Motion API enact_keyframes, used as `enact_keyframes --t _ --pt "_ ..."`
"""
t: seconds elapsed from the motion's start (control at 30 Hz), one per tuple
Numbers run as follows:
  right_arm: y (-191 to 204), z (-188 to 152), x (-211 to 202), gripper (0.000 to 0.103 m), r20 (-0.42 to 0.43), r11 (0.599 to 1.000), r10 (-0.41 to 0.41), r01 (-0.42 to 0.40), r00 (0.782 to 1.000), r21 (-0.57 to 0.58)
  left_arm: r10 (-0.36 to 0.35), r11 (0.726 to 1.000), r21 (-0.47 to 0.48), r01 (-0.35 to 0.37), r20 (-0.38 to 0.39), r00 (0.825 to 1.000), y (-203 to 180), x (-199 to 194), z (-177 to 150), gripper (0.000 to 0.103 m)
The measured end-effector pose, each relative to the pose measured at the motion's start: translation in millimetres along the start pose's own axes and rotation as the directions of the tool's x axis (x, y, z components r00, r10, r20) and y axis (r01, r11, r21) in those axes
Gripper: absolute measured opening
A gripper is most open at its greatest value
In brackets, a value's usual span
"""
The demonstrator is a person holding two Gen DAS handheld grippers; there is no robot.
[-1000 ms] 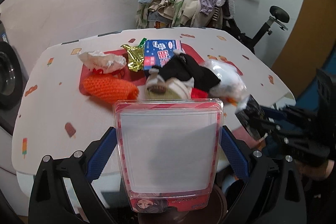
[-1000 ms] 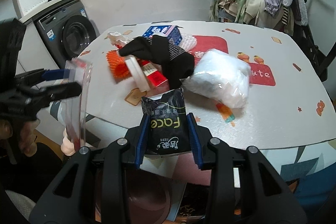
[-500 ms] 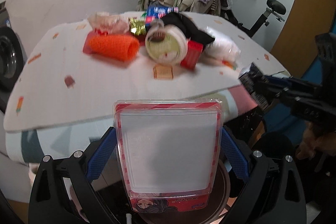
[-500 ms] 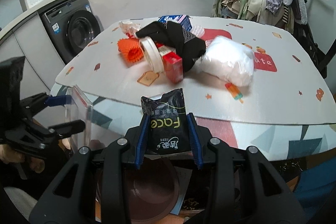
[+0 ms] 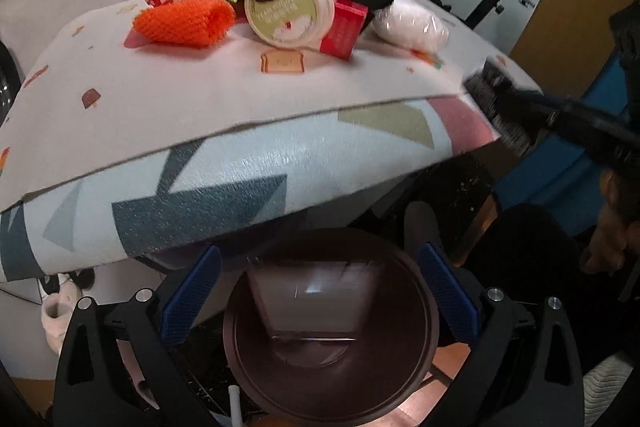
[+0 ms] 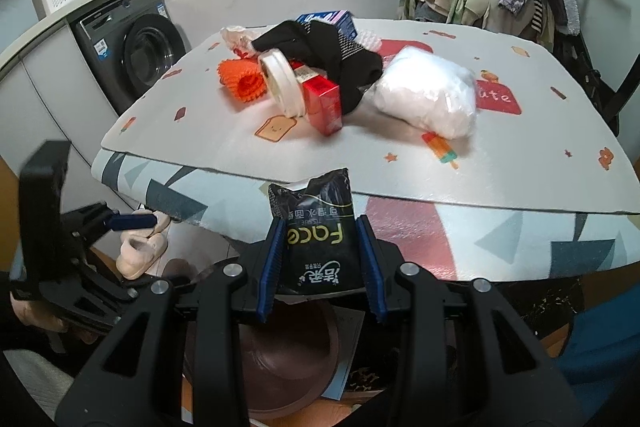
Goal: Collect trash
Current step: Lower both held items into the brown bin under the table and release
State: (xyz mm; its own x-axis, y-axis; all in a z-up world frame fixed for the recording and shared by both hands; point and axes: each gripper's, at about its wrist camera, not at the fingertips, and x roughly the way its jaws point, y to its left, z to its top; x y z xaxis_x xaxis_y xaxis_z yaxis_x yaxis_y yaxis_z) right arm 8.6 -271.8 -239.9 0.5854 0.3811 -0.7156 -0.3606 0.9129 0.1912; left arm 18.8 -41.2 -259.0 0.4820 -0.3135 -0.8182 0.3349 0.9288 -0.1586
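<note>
We hold the right claw (image 6: 320,259) clamped on a black tissue pack (image 6: 316,227), its long axis running up the frame, at lower centre. The brown bin (image 6: 280,359) lies directly below it, at the bottom of the frame, so we judge the coming drop to be nearly straight down. Our left claw (image 5: 320,299) stands wide apart and empty over the same bin (image 5: 332,383), where a clear blister pack (image 5: 316,303) lies blurred inside. More trash sits on the bench (image 6: 520,163) above.

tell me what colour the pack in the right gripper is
Black, with white and yellow-green lettering; the tissue pack shows best in the right wrist view.
</note>
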Motion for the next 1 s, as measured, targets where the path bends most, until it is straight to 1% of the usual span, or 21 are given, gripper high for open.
enact_keyframes --t 0.13,0.3,0.43,0.6,0.67,0.77,1.0 --pt "8 -9 9 0.039 -0.016 1.0 0.008 -0.008 1.0 0.001 0.016 1.0 -0.011 -0.015 0.076 0.997 6 -22 2 0.097" --pt "28 -23 22 0.039 -0.037 0.999 0.037 -0.038 0.999 -0.027 0.054 0.998 -0.017 -0.052 0.156 0.986 20 -52 -2 0.097" --pt "44 -32 33 0.039 -0.048 0.995 0.067 -0.07 0.997 -0.065 0.078 0.997 -0.014 -0.077 0.215 0.973 30 -74 -14 0.097" --pt "67 -43 50 0.039 -0.109 0.983 0.1 -0.115 0.989 -0.143 0.107 0.994 0.005 -0.113 0.282 0.954 34 -91 -35 0.097" --pt "72 -45 57 0.039 -0.14 0.978 0.103 -0.126 0.985 -0.168 0.111 0.993 -0.008 -0.114 0.286 0.952 37 -91 -42 0.097" --pt "77 -49 67 0.039 -0.191 0.974 0.097 -0.133 0.977 -0.186 0.115 0.993 -0.029 -0.112 0.274 0.955 42 -88 -45 0.097" --pt "85 -54 69 0.039 -0.212 0.965 0.094 -0.142 0.973 -0.22 0.107 0.994 -0.054 -0.097 0.266 0.958 48 -85 -46 0.097"
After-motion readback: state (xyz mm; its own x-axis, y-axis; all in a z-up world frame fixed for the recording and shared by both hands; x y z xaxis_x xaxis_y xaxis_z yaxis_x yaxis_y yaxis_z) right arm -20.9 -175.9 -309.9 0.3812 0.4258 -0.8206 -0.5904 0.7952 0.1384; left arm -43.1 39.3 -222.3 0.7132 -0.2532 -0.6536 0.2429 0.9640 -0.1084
